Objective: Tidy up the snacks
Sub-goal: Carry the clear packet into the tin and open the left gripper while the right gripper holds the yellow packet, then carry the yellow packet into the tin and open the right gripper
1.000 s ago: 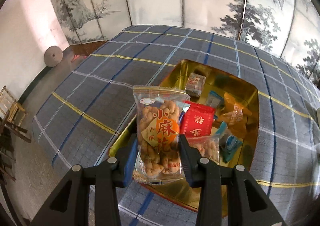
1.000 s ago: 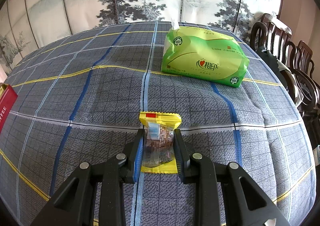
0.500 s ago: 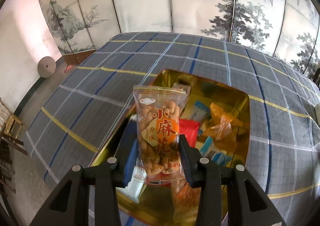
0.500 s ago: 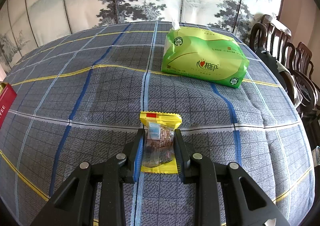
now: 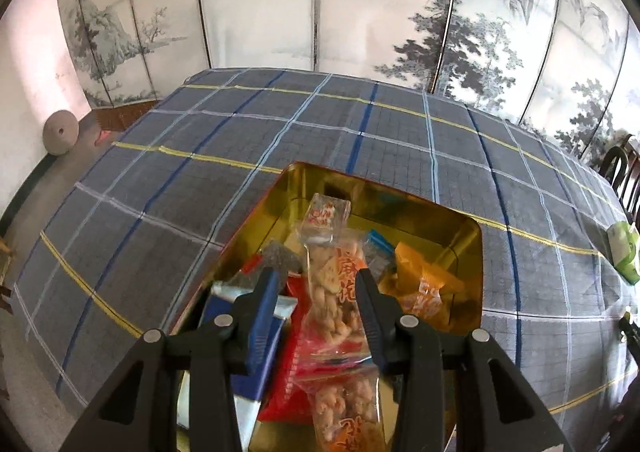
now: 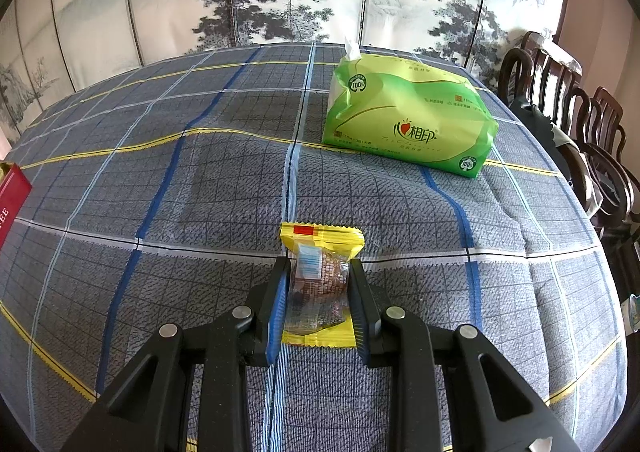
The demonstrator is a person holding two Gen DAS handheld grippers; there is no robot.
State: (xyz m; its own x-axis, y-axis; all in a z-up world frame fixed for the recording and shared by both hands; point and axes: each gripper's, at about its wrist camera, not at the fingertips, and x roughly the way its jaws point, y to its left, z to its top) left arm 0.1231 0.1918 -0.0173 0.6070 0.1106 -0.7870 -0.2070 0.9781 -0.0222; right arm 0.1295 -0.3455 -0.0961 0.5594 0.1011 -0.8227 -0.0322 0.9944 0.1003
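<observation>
Over the gold tin [image 5: 460,228], my left gripper [image 5: 318,292] stands apart around a twisted-snack packet [image 5: 334,284] (touching one pad only); my right gripper [image 6: 318,288] pinches a yellow-edged snack [image 6: 320,276] above the tablecloth [image 6: 200,192].

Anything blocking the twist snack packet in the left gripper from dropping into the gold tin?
Nothing visible does. The twist snack packet hangs over the open gold tin, which has no lid; only other snacks lie beneath.

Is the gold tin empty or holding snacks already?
Holding snacks: the gold tin has several packets inside, including an orange packet.
</observation>
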